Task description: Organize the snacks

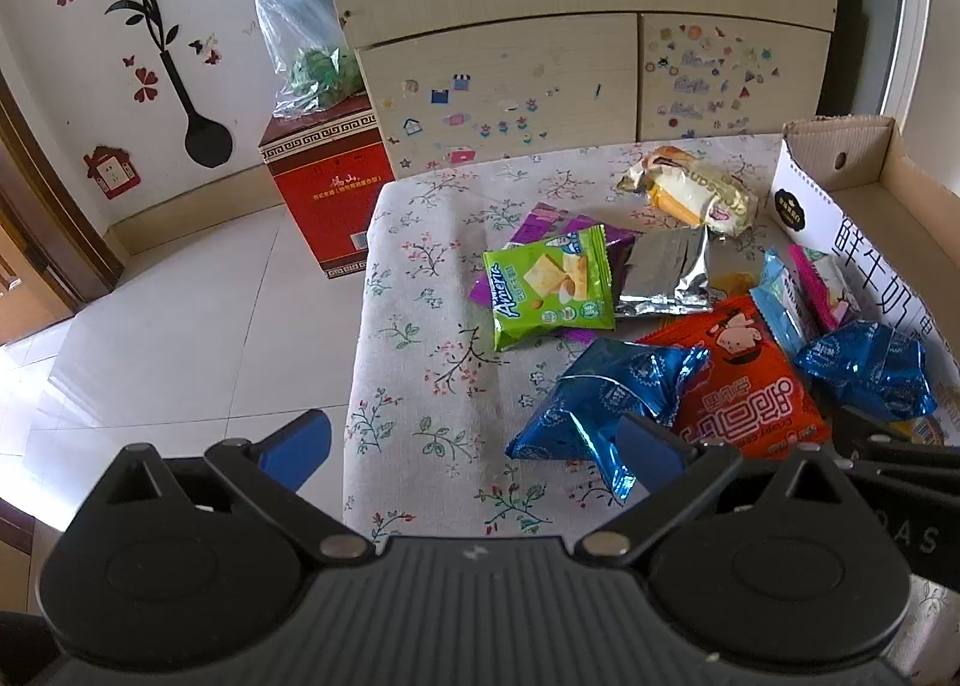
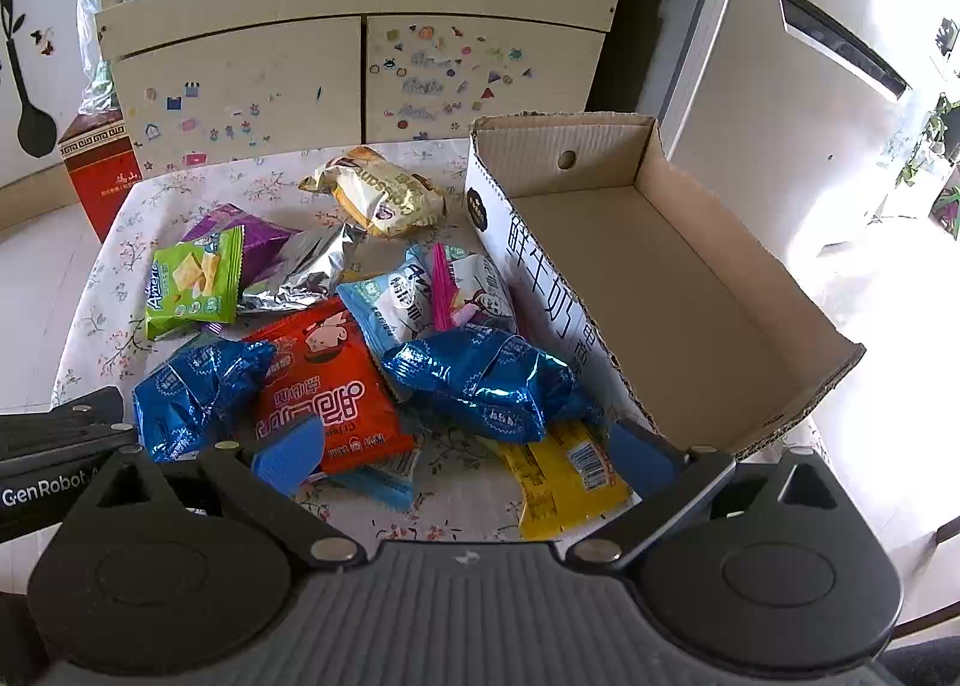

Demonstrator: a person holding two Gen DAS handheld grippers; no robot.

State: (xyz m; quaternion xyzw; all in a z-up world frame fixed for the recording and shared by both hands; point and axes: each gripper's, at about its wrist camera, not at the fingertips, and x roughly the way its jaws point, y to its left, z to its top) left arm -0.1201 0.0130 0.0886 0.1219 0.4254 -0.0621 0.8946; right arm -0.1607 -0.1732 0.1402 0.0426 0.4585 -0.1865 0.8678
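Both grippers hang low over the near edge of the table, each with its blue fingers spread wide and nothing between them: the left gripper hovers above bare floral cloth beside a blue foil pack, and the right gripper sits over the near end of the pile, its fingers straddling the red pack and the yellow pack without touching either, as far as can be told. All the snacks lie loose on the cloth to the left of the box: a second blue foil pack lies just beside the box wall, a pale blue pack and a pack with a pink stripe behind it, a silver pack, a green cracker pack lying on a purple one, and a croissant pack farthest back. Inside, the box shows only bare cardboard. By my reading the sorting has not begun: nothing has gone into the box, every pack is left to move, and the packs nearest the right gripper look like the likeliest first picks.
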